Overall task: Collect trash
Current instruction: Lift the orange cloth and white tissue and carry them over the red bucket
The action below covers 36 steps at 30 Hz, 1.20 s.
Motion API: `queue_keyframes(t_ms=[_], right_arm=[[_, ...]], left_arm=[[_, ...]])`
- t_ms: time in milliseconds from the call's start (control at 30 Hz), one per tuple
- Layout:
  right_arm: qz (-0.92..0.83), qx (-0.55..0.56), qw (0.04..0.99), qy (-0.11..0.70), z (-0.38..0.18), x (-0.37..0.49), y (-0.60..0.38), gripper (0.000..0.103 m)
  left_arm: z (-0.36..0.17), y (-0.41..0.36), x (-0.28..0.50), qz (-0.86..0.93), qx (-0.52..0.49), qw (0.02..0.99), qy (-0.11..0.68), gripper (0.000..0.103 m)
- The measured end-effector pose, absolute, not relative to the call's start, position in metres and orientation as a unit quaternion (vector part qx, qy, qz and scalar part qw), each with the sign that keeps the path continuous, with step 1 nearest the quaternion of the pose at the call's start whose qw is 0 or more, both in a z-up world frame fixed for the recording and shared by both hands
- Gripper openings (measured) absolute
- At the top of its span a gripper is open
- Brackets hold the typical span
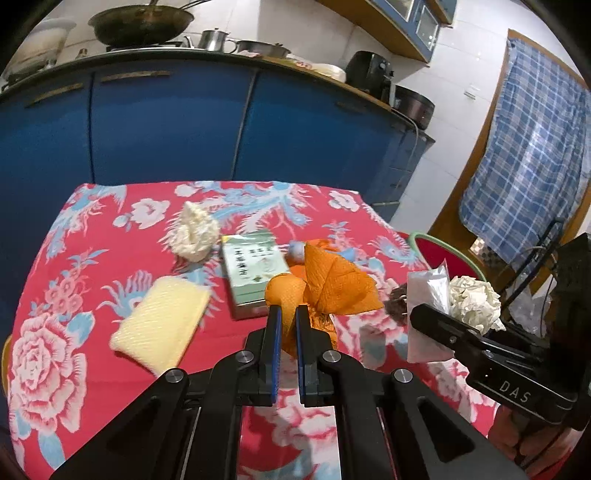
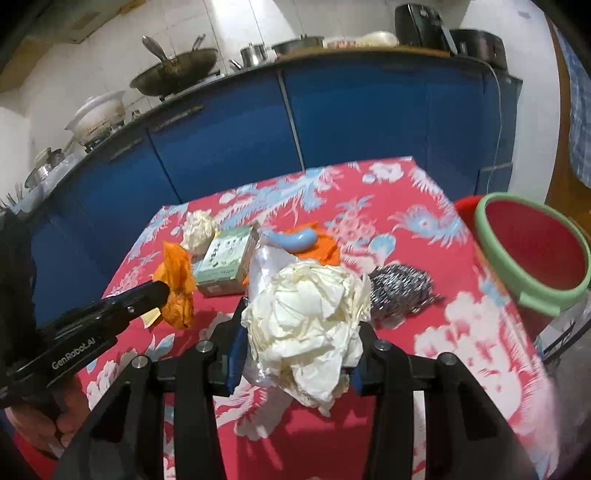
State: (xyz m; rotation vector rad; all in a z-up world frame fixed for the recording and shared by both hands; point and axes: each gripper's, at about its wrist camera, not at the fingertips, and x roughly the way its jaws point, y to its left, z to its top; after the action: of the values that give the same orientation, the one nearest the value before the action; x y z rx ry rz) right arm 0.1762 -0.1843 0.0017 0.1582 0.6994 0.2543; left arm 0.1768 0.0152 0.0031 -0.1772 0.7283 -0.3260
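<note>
A red cloth with pink and blue flowers (image 1: 48,365) is spread over the table. Blue cupboard doors (image 1: 162,122) are seen behind it. A big dark wok (image 1: 140,24) is set on the counter, and a small metal pot (image 1: 216,40) is placed near it. A white pot with a lid (image 2: 98,112) is seen further along the counter. A black cooker (image 1: 369,70) is kept at the far end. A blue checked cloth (image 1: 532,155) is hung over a doorway.

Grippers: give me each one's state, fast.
Left gripper: shut on the orange paper napkin.
Right gripper: shut on the crumpled white paper, with a white packet pinched alongside.
</note>
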Motion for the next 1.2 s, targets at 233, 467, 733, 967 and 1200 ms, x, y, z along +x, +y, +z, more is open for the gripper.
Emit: queue_keyframes(t_ms=[233,467,733,967,1200], right_arm=[[0.097,0.053,0.94,0.322,0.009,0.168,-0.202,0.047],[0.066,0.044,0.949,0.307,0.016,0.158,-0.225,0.047],[0.018,0.053,0.952,0.3,0.02,0.151,-0.265,0.047],[-0.026,0.064,0.951,0.3,0.021,0.148,-0.304,0.047],[-0.06,0.077,0.951,0.294,0.024,0.148,-0.342,0.047]], left_arm=[[0.008,-0.005,0.174,-0.176,-0.088,0.918,0.344,0.006],[0.014,-0.039,0.178,-0.214,-0.074,0.912,0.342,0.006],[0.016,-0.084,0.191,-0.258,-0.056,0.899,0.349,0.007],[0.019,-0.12,0.205,-0.289,-0.041,0.888,0.354,0.007],[0.02,-0.159,0.22,-0.311,-0.027,0.878,0.364,0.007]])
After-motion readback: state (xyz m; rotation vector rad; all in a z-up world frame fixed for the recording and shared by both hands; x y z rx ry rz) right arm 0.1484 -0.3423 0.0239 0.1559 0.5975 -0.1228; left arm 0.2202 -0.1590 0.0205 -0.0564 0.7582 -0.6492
